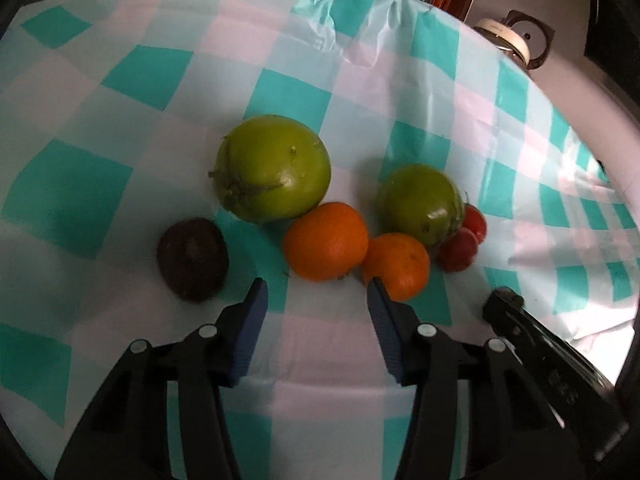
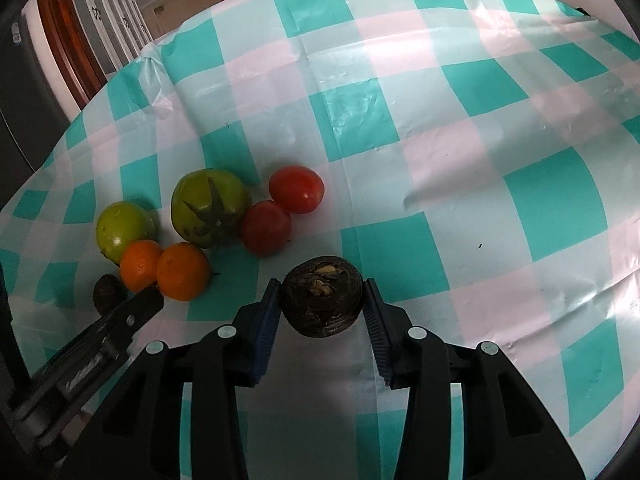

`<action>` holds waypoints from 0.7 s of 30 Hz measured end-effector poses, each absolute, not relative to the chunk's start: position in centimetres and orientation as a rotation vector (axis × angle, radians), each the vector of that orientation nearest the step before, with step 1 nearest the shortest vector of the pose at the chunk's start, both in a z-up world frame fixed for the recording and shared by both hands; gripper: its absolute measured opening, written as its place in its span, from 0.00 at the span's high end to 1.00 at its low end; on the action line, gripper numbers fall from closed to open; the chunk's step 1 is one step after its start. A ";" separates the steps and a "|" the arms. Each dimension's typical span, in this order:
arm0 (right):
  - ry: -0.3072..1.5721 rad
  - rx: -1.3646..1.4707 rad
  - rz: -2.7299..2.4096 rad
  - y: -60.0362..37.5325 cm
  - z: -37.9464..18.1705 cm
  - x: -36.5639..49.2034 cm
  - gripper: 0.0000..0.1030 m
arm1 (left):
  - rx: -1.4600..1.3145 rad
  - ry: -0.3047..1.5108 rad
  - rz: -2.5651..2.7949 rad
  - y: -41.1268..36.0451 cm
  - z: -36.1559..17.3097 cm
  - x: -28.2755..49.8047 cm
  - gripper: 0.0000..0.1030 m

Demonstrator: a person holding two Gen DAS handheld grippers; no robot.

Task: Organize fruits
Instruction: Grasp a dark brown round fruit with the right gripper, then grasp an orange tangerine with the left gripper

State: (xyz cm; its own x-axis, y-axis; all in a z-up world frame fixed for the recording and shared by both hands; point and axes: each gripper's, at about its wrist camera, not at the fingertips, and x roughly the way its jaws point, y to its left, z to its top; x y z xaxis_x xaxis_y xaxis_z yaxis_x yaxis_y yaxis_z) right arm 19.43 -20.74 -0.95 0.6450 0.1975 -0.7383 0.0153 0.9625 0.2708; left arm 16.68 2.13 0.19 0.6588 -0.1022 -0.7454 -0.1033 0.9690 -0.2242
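Right gripper (image 2: 322,300) clamps a rough, round brown fruit (image 2: 322,298) between ribbed blue pads. Left gripper (image 1: 318,300) hangs part-open, gripping nothing; glossy oranges (image 1: 326,240) just ahead, another dark fruit (image 1: 193,258) front-left

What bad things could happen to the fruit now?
1. The round dark fruit is pinched only at its sides by the right gripper; it might slip out.
2. The left gripper sits empty beside an orange; a bump could roll the touching fruit apart.
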 end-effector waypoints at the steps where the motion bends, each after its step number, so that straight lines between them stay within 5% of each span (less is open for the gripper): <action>1: 0.866 0.266 0.106 -20.9 -0.9 19.7 0.59 | -0.254 0.855 0.014 2.1 0.2 16.9 0.51; 7: 0.865 0.268 0.107 -20.6 -1.0 20.1 0.59 | -0.237 0.858 0.035 1.6 0.2 18.4 0.50; 9: 0.863 0.274 0.110 -20.5 -1.0 19.3 0.59 | -0.244 0.856 0.007 1.6 0.2 18.4 0.59; 21: 0.853 0.306 0.126 -20.1 -1.6 16.9 0.59 | -0.235 0.854 -0.004 1.5 0.1 15.6 0.56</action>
